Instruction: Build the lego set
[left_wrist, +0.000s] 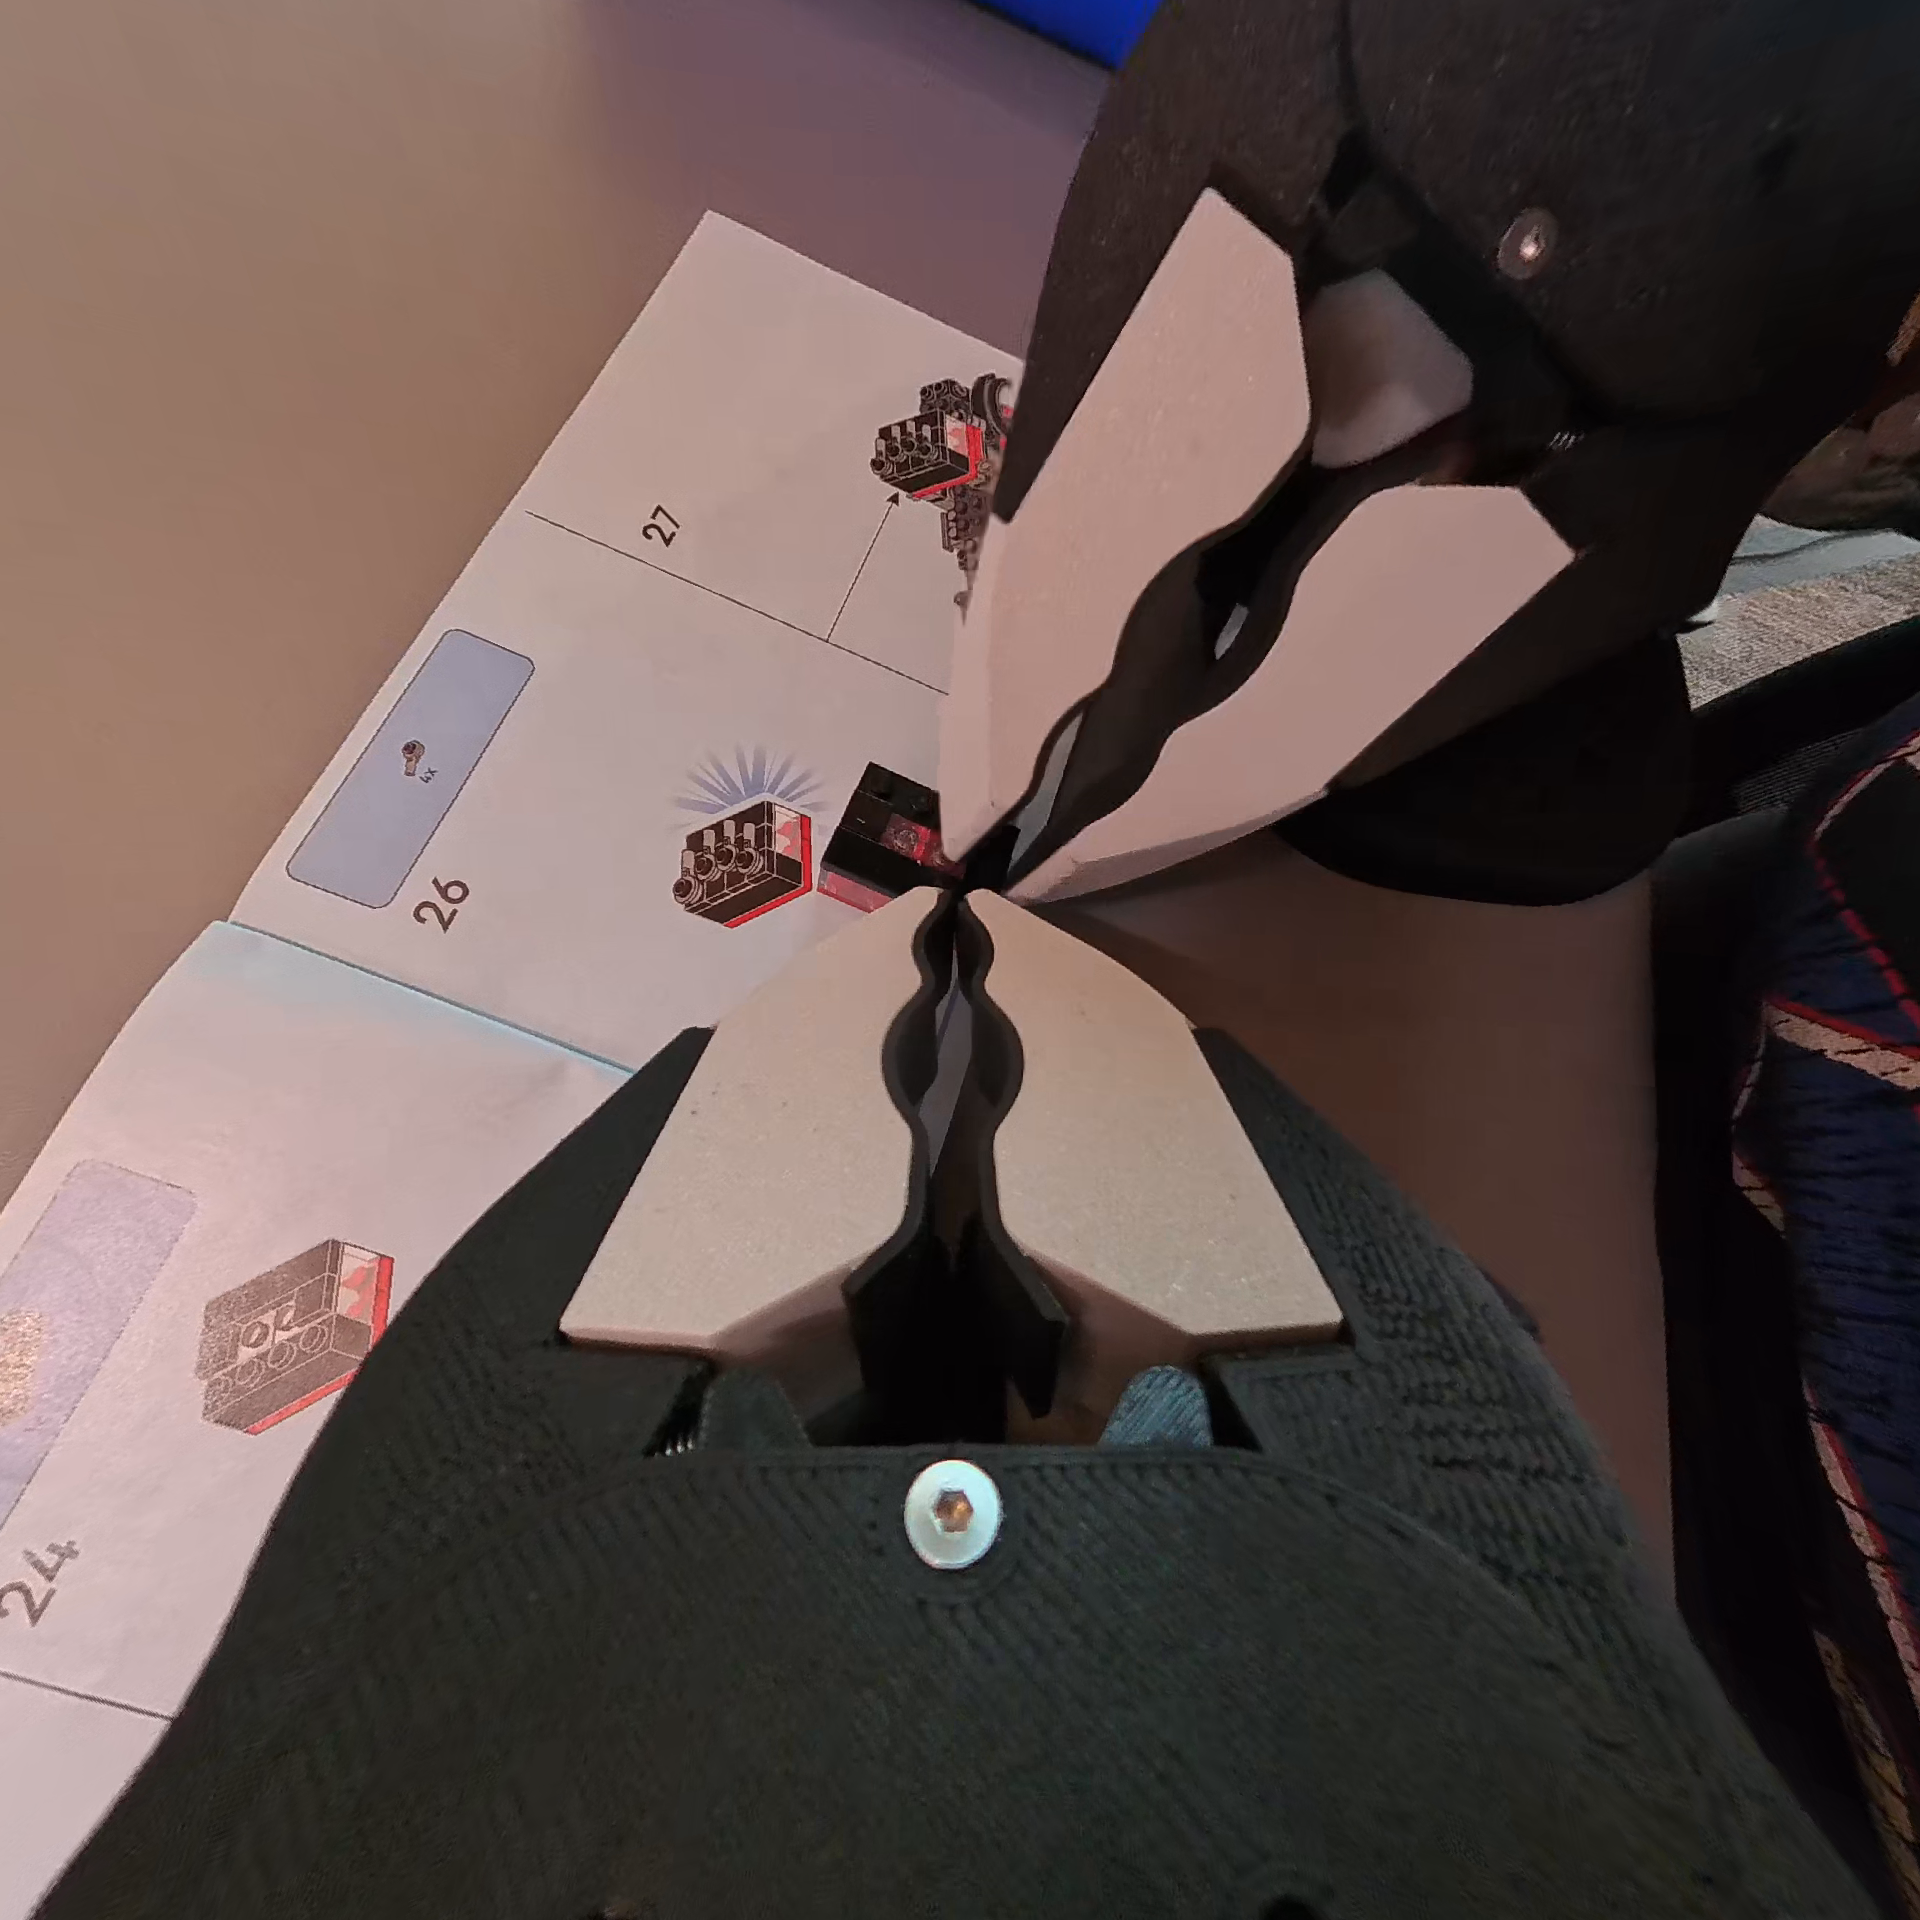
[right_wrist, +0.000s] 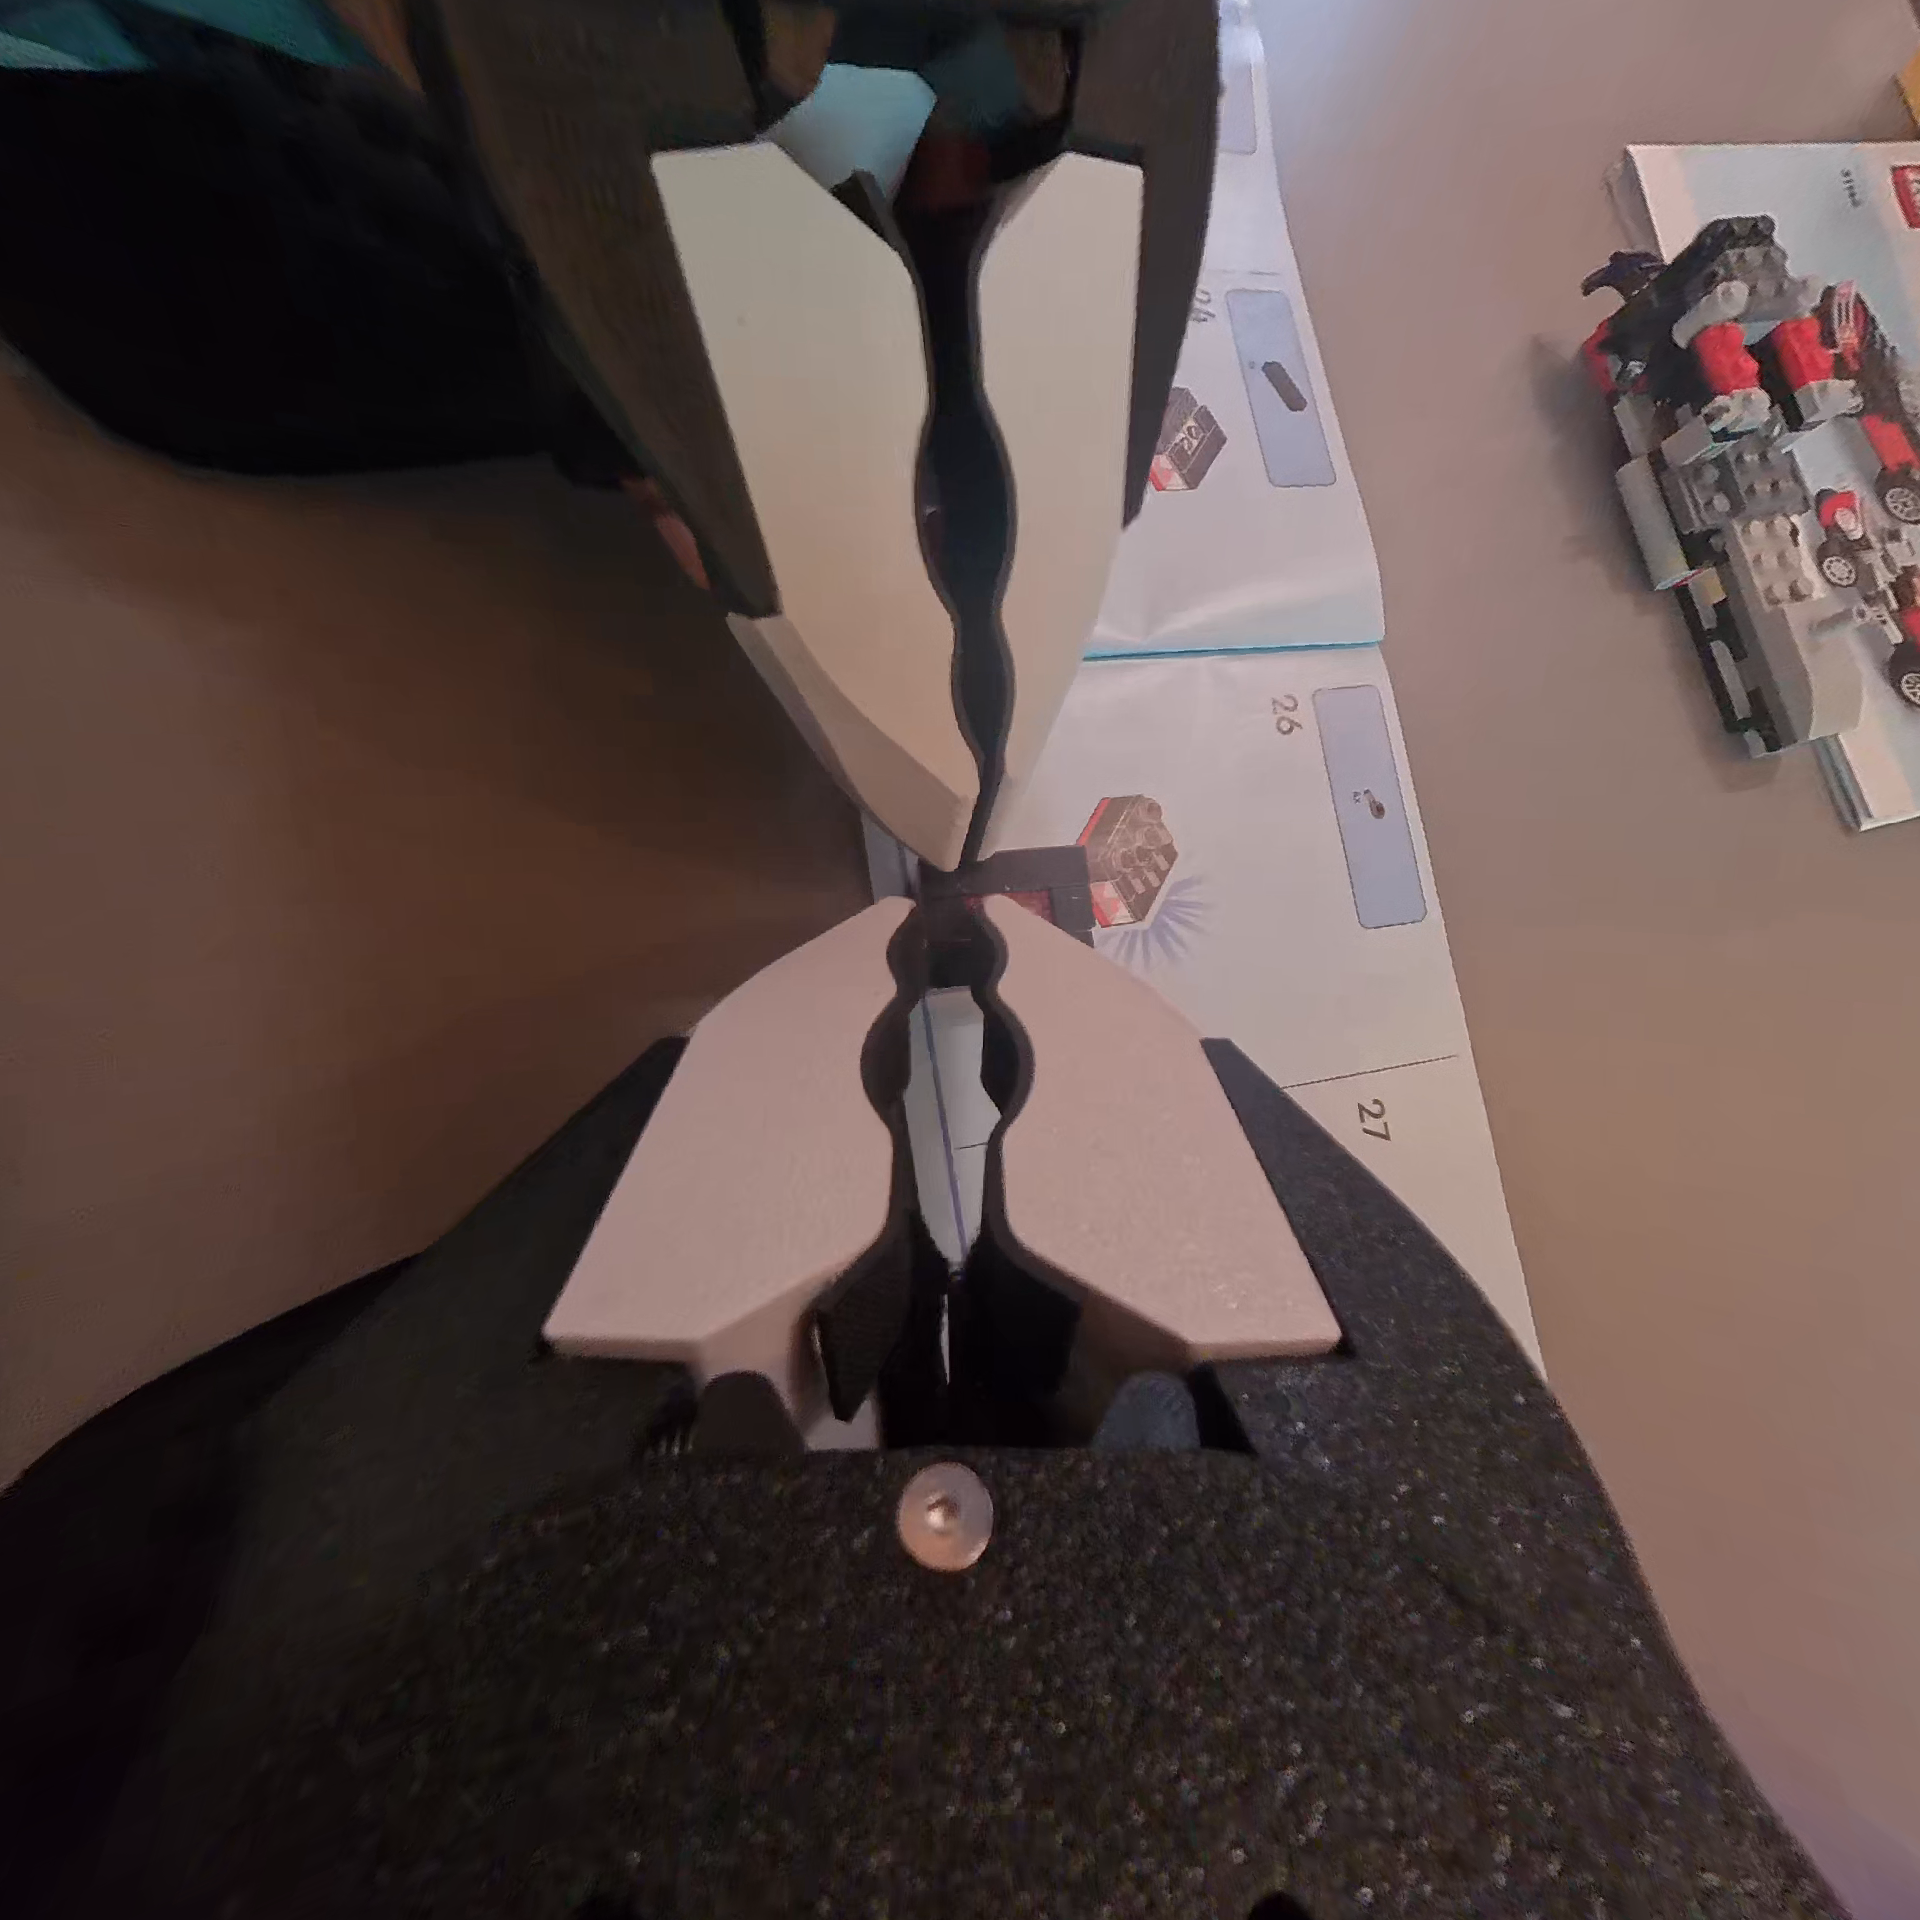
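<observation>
Lego block (left_wrist: 883, 847), black and red, is sitting over the instruction booklet (left_wrist: 623, 665) while I am pinching it between both grippers' closed fingers, left gripper (left_wrist: 951, 914) meeting right gripper (right_wrist: 945, 914) tip to tip.

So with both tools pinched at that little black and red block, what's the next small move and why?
Probably ease the left tool and right tool together: both look shut, tips meeting at the black and red block over the open instruction booklet; any small piece between them stays hidden.
</observation>
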